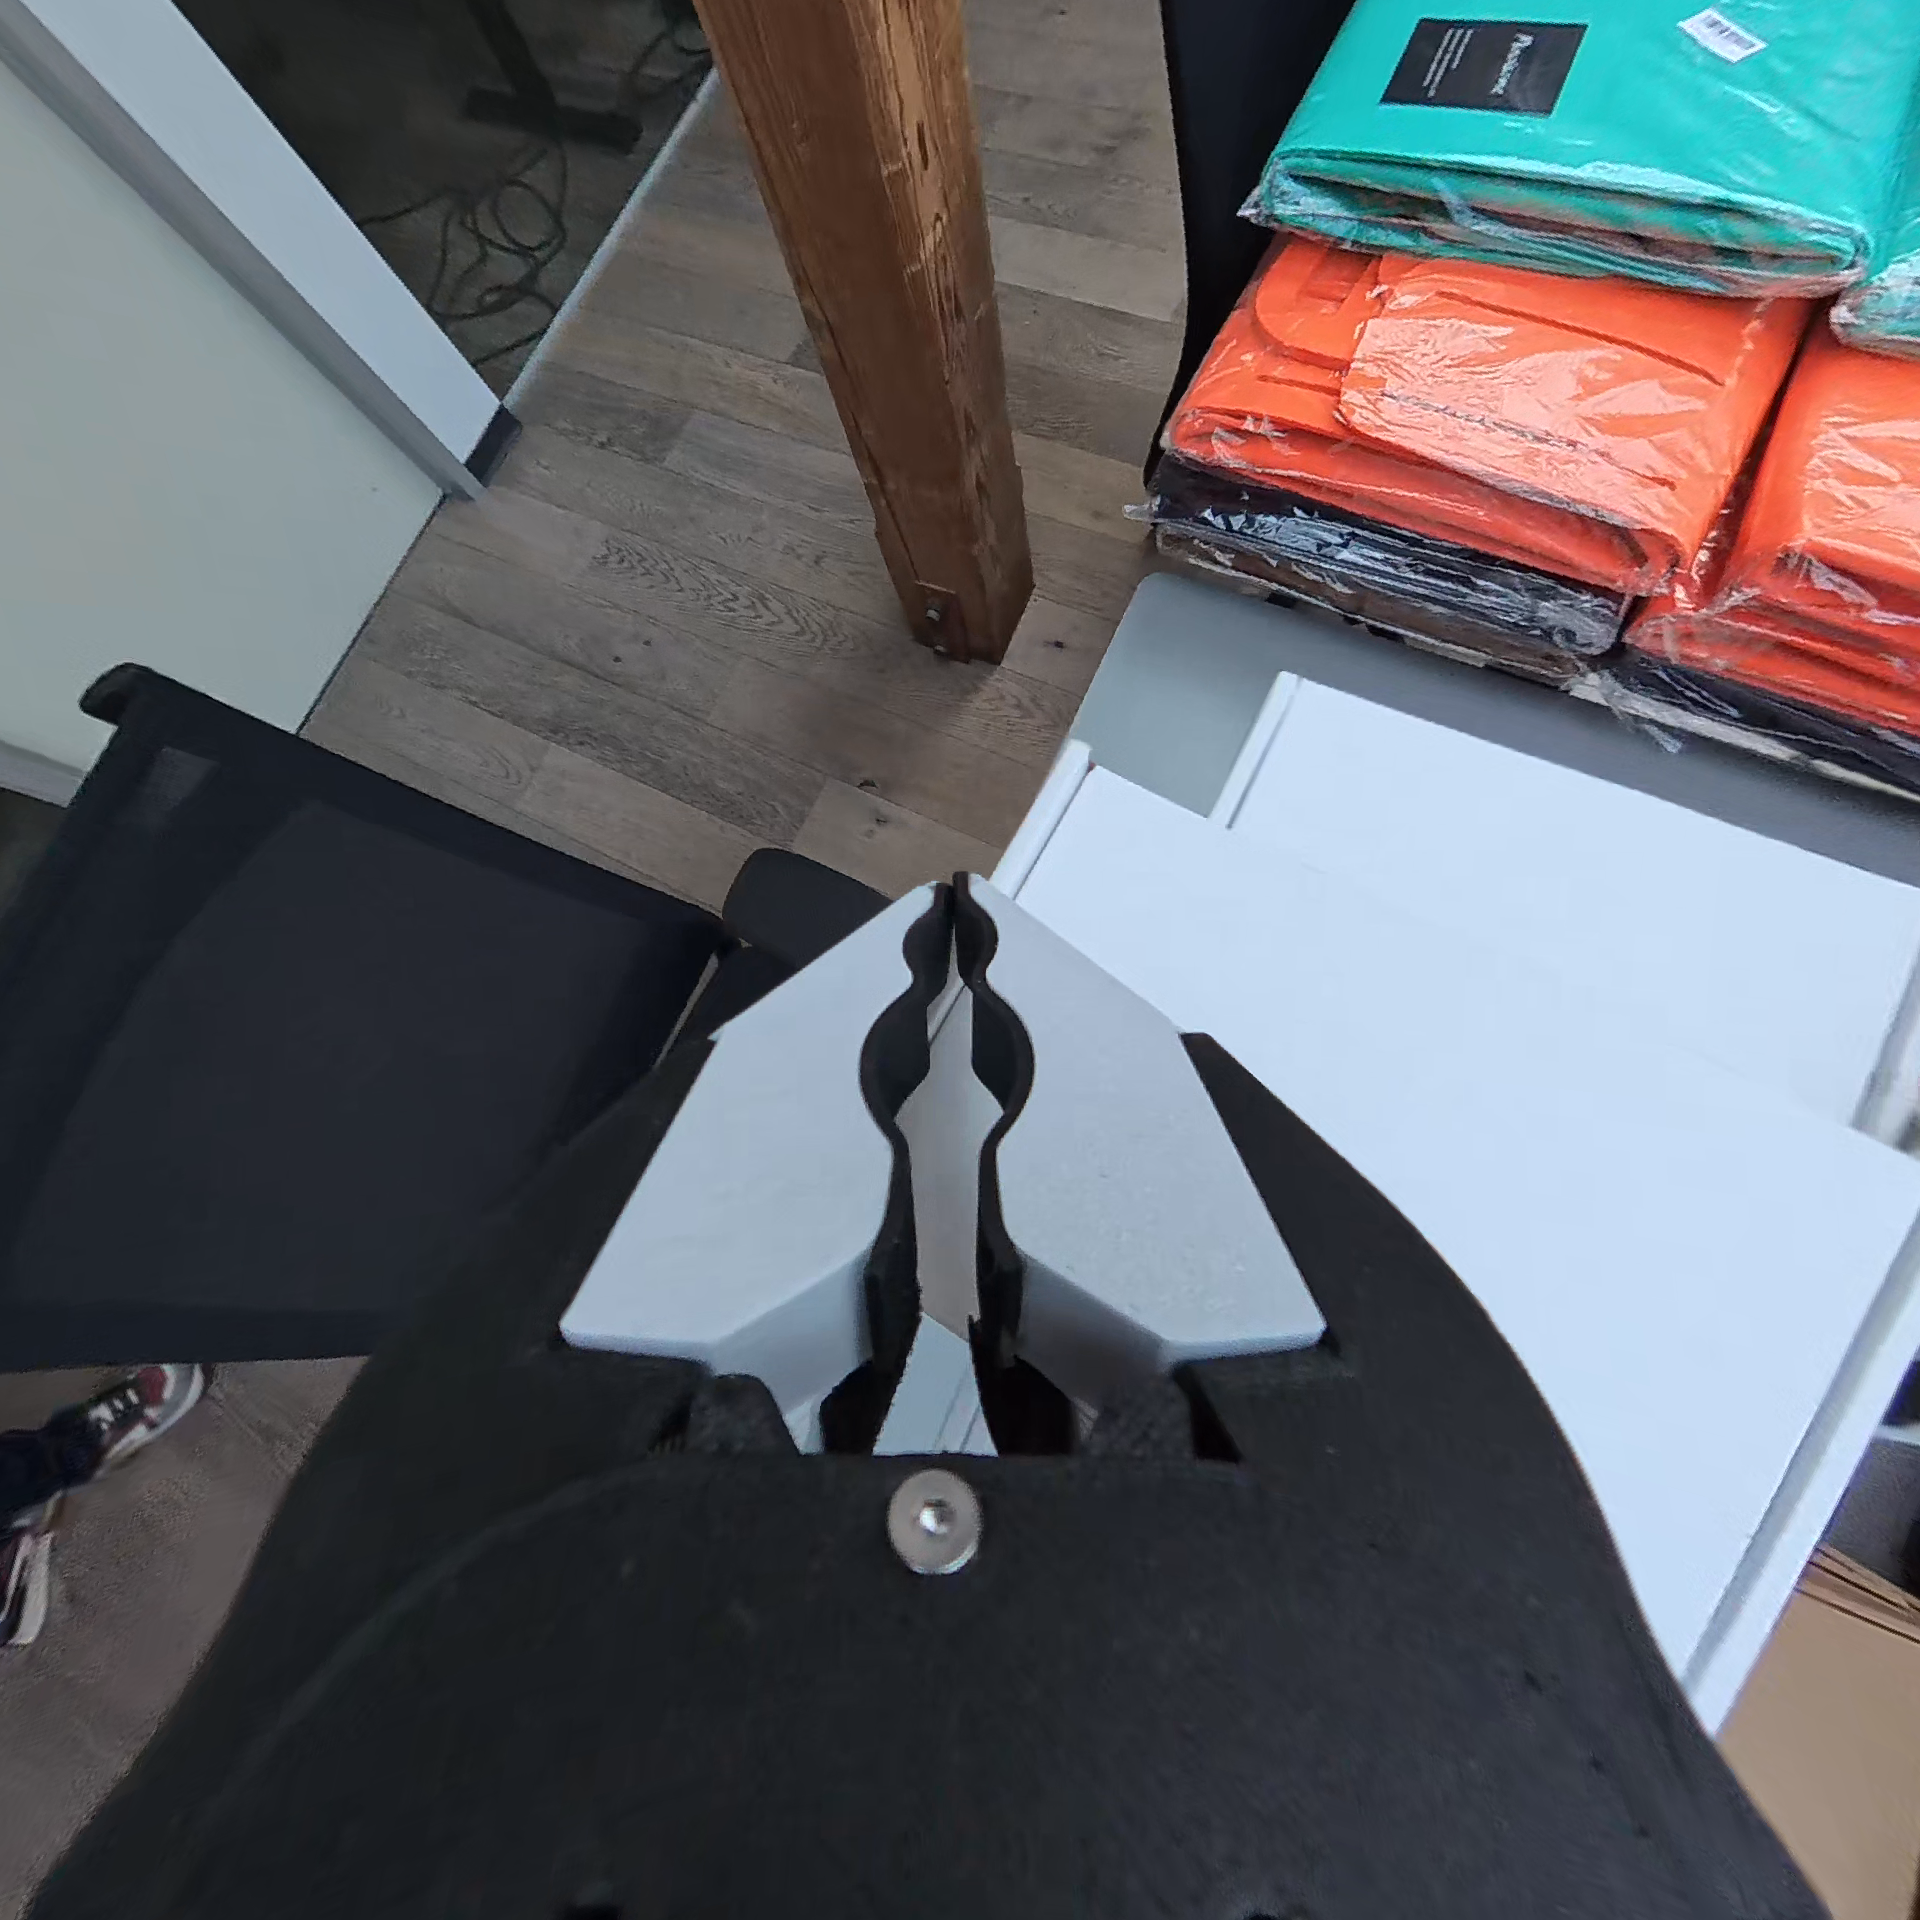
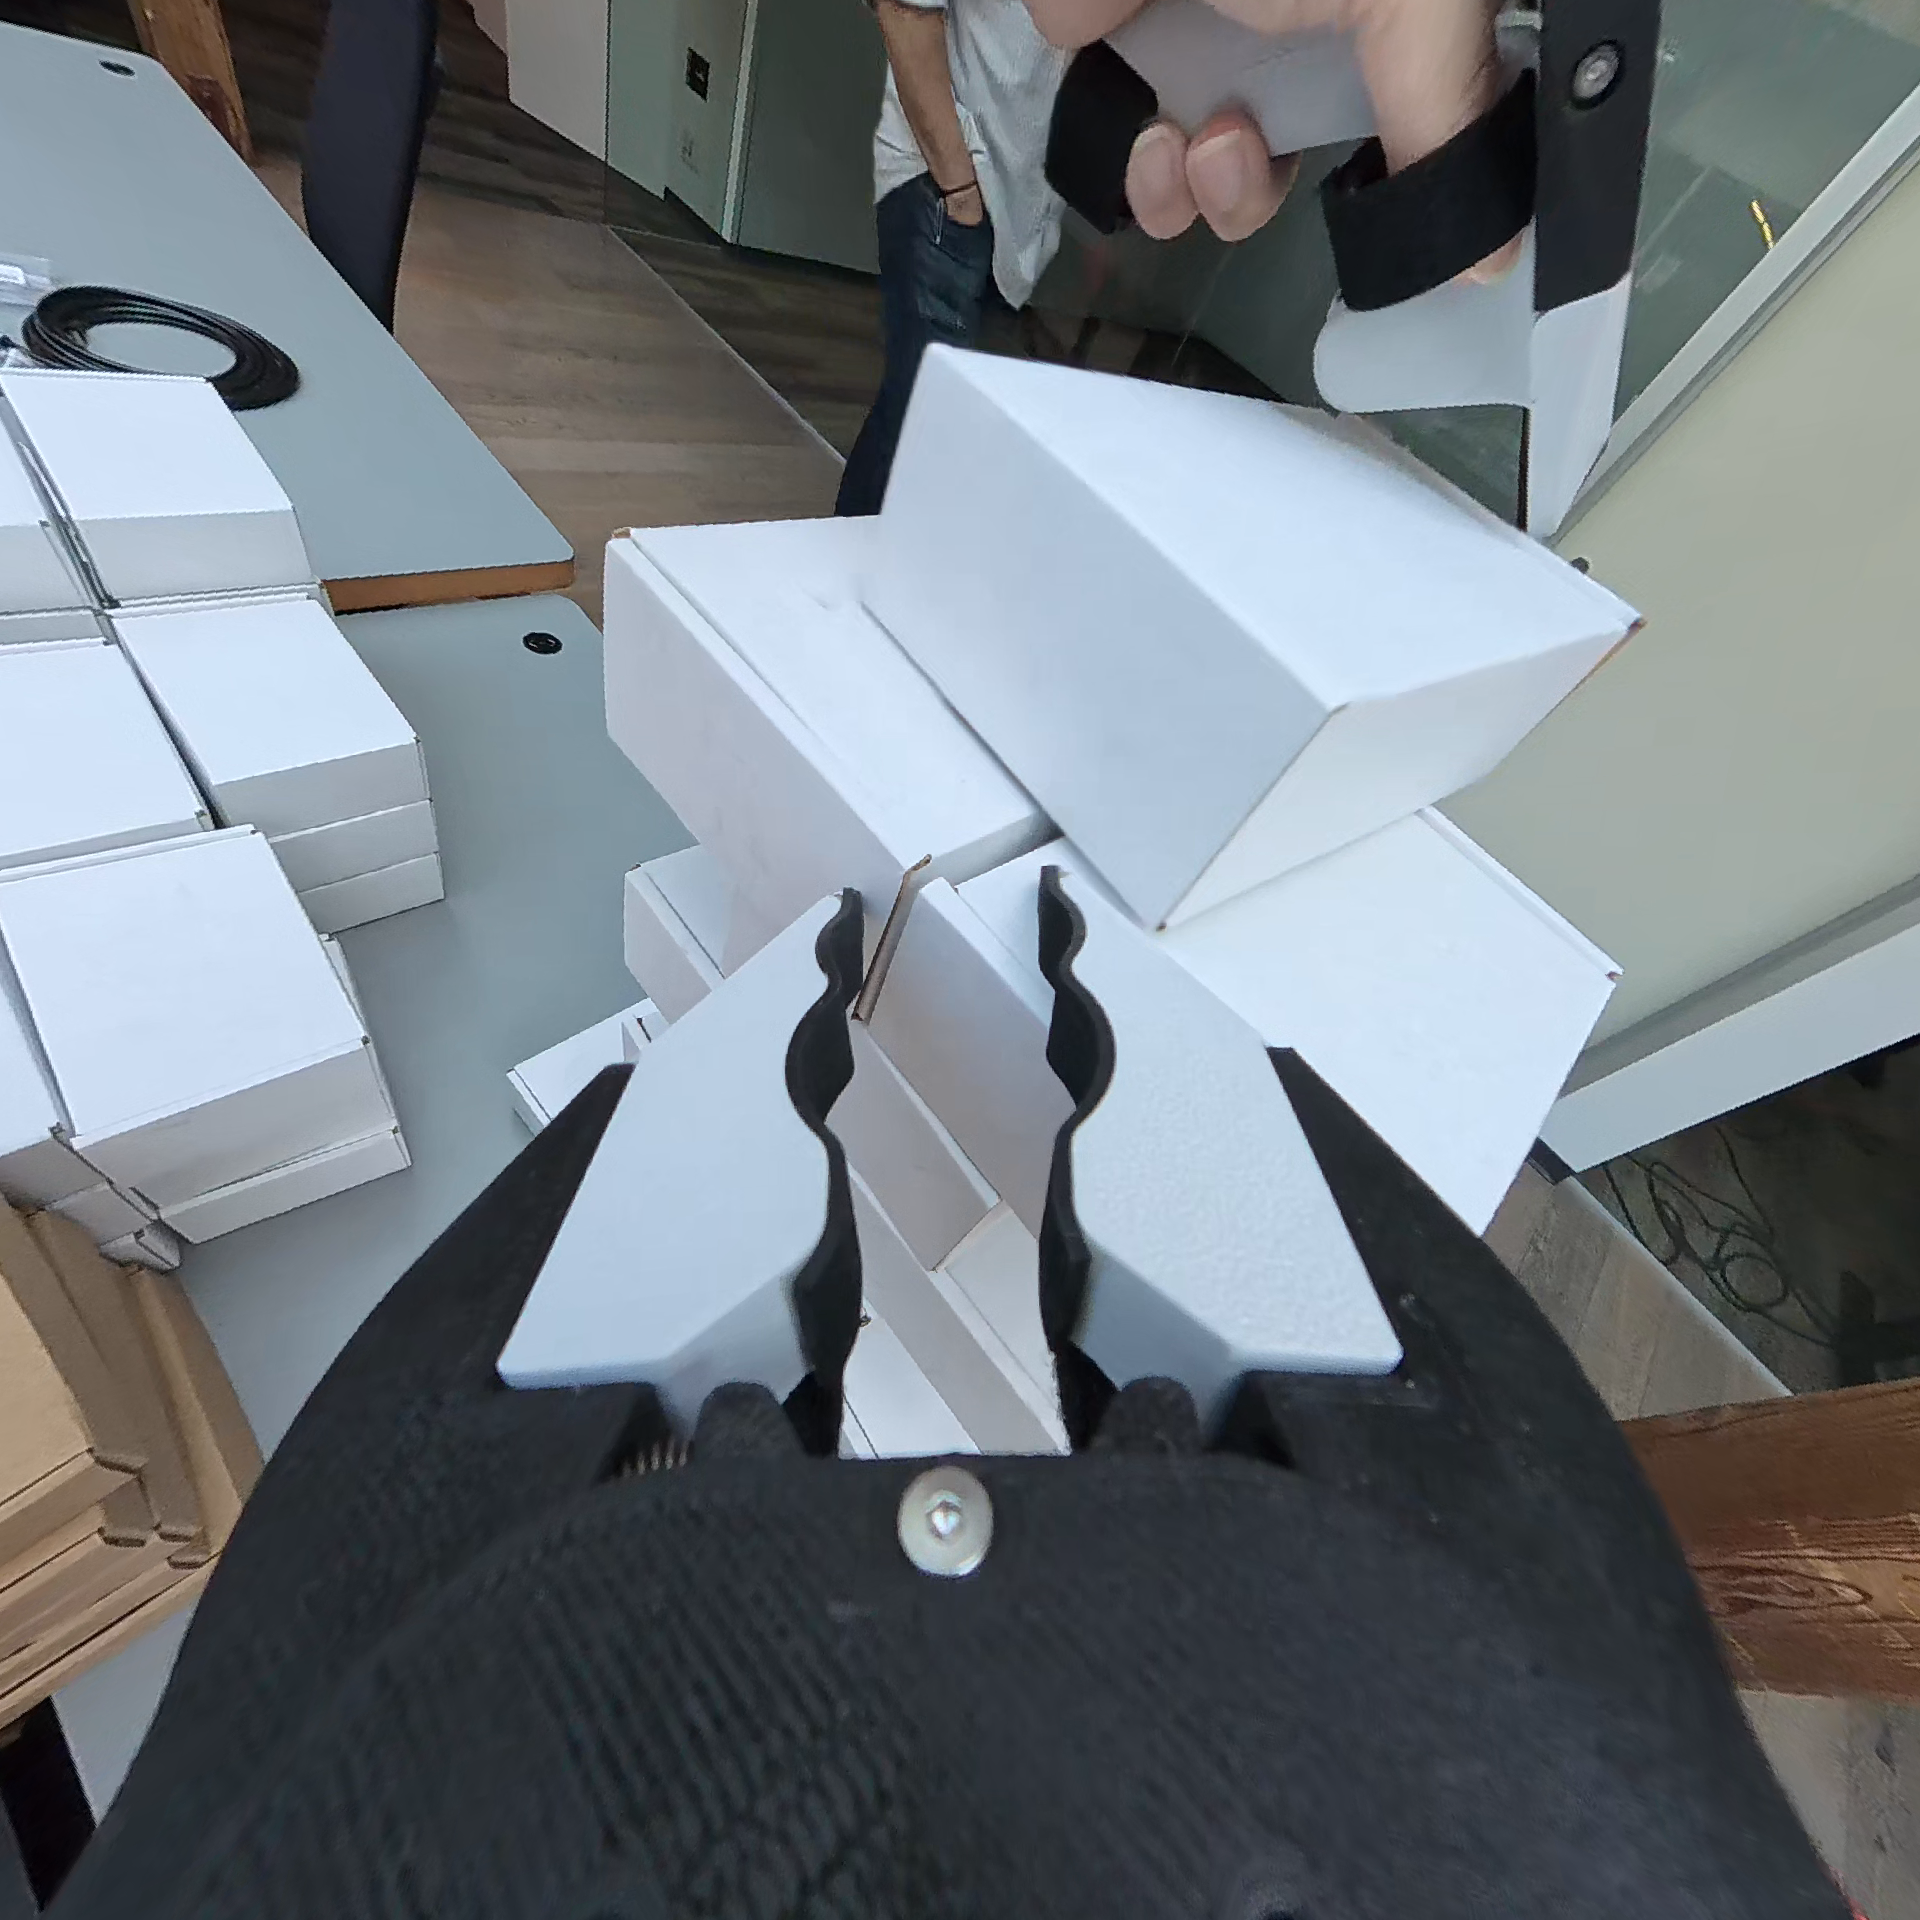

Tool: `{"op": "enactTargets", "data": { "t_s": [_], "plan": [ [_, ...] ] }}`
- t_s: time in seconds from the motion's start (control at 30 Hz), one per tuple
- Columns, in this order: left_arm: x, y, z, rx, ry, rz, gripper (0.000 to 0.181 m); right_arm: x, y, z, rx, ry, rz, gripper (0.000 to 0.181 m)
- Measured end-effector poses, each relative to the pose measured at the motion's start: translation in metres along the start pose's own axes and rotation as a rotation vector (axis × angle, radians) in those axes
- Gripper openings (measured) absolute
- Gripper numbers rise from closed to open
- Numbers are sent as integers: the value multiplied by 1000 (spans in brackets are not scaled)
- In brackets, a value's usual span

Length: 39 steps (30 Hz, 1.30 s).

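Note:
My left gripper (image 1: 954,902) is shut, with its black pads pressed together at the tips. It hovers over the near corner of a white cardboard box (image 1: 1455,1039) on a grey table (image 1: 1174,665). It also shows in the right wrist view (image 2: 1496,416), gripped by a hand above a tilted white box (image 2: 1195,623). My right gripper (image 2: 951,914) is closed on a narrow white box (image 2: 956,1008) with a brown raw edge. That box fills the space between both pads. A jumbled pile of white boxes (image 2: 790,707) lies just beyond.
Stacks of white boxes (image 2: 208,748), a black cable coil (image 2: 156,343) and flat brown cardboard (image 2: 62,1455) lie to the left. A person (image 2: 935,208) stands behind. A wooden post (image 1: 883,312), a black chair (image 1: 312,1039) and wrapped orange (image 1: 1455,436) and teal (image 1: 1610,156) packs are near. Across from one pair of fingers to the other is roughly 20 centimeters.

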State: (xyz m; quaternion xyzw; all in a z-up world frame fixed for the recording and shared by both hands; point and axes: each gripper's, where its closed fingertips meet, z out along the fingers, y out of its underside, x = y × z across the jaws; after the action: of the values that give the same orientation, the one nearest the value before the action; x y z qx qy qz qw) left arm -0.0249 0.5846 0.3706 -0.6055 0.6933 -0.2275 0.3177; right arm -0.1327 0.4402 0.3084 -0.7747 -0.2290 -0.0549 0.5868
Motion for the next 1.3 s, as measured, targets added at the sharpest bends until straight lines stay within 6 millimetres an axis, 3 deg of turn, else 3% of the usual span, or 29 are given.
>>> {"op": "enactTargets", "data": {
  "t_s": [0.13, 0.27, 0.33, 0.4, 0.5, 0.67, 0.93, 0.97, 1.07, 1.2, 1.3],
  "plan": [
    [13, 0, -7, -20, 31, -26, 0, 0, 0, 0, -6, 9, -16, 33],
    [-24, 13, -14, 3, -133, -97, 16, -1, 0, 1, -9, 4, -3, 34],
    [-25, 19, -16, 56, -64, -235, 26, -1, 0, 1, -13, 11, -14, 34],
    [-18, 19, -20, 145, 51, -358, 25, -2, 0, 0, -15, 15, -26, 35],
    [-19, 8, -29, 343, 138, -456, 35, -3, -1, 1, -6, 9, -31, 37],
    [-14, 9, -28, 440, 180, -444, 25, -2, 1, 2, 5, 41, -100, 37],
    [18, 6, -33, 393, 261, -343, 4, -1, 1, 2, 50, 79, -142, 37],
    [16, 6, -32, 392, 233, -336, 6, -1, 2, 2, 65, 85, -144, 37],
    [-2, 8, -33, 424, 99, -320, 43, 0, 2, 2, 101, 109, -167, 36],
    [-15, 9, -33, 495, 112, -405, 48, 0, 2, 2, 115, 130, -185, 36],
    [-7, 7, -35, 565, 266, -511, 40, 1, 2, 1, 119, 130, -184, 36]
  ]
}}
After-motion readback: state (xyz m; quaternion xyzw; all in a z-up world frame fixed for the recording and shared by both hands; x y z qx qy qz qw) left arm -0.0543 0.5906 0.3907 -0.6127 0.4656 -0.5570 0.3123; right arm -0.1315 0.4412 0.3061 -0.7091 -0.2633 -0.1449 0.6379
